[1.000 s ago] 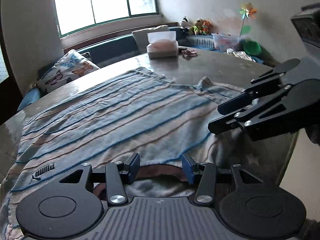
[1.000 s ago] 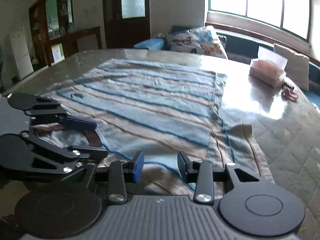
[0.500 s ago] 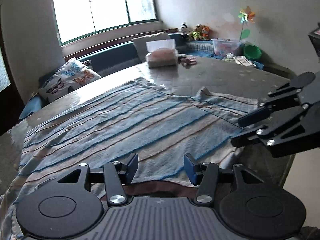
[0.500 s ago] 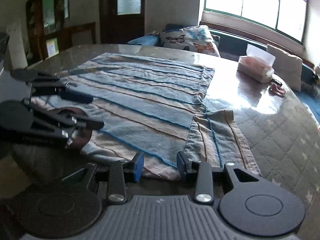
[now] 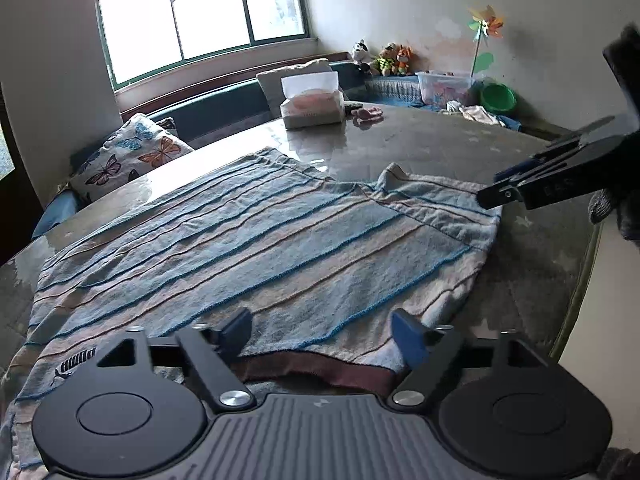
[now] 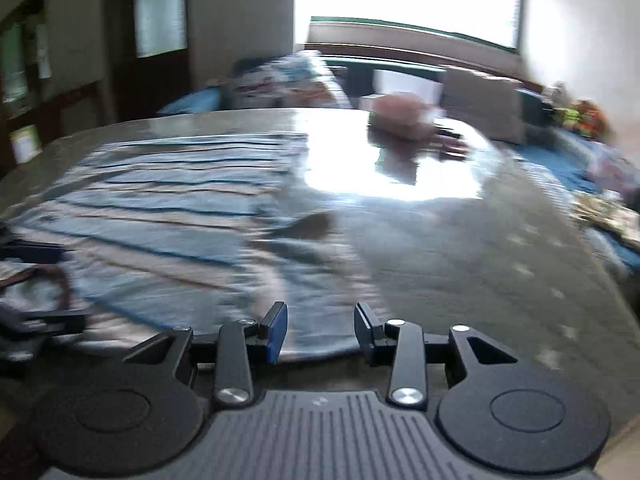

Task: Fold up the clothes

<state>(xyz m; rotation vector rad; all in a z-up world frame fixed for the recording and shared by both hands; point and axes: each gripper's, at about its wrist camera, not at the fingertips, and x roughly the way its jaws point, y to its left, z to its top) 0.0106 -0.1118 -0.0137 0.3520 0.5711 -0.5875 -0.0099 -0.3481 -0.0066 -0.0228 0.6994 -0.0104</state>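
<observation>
Your left gripper (image 5: 320, 334) is opening over the striped T-shirt's (image 5: 248, 248) collar, gripping nothing. Your right gripper (image 6: 320, 330), parted and empty, nears the sleeve (image 6: 304, 256); pinch its hem squarely by the table's (image 5: 440, 148) near edge.

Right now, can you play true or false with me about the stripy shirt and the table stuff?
1. The striped shirt lies spread on the table. True.
2. The tissue box sits on top of the shirt. False: it stands on bare table beyond the shirt.
3. The left gripper is squeezing the collar. False: its jaws are opening, the pads clear of the cloth.
4. A butterfly pillow lies past the table, under the window. True.
</observation>
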